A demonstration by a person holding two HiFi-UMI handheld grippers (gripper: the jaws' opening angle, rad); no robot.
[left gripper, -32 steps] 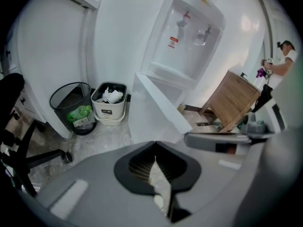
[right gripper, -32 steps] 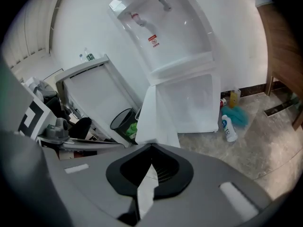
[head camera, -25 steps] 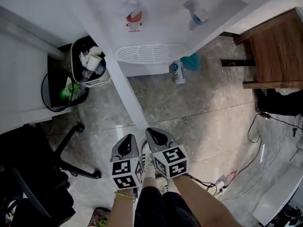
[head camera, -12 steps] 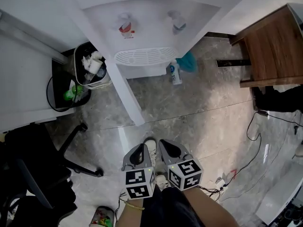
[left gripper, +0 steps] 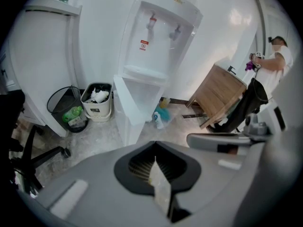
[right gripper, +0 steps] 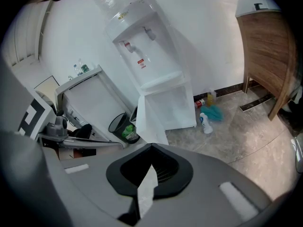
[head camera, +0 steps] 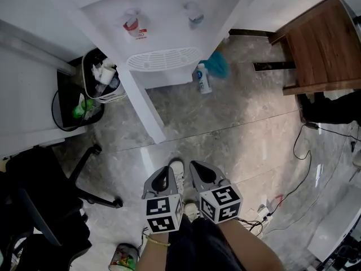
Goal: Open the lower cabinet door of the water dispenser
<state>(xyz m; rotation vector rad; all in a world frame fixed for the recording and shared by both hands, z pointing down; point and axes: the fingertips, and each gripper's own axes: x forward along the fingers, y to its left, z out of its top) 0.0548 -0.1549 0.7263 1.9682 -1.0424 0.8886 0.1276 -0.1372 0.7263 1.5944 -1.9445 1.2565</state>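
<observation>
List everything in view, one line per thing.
water dispenser: one, white, against the wall at top
lower cabinet door: one, white, swung open toward the person
waste bin: one, white, left of the dispenser
mesh bin: one, black, beside the white bin
bottle: one, white and blue, floor right of dispenser
wooden cabinet: one, brown, upper right
office chair: one, black, lower left
left gripper: one, grey, shut, empty
right gripper: one, grey, shut, empty

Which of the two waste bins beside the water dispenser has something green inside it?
The black wire-mesh bin, the one farther from the water dispenser; the white bin between them holds pale crumpled rubbish instead.
</observation>
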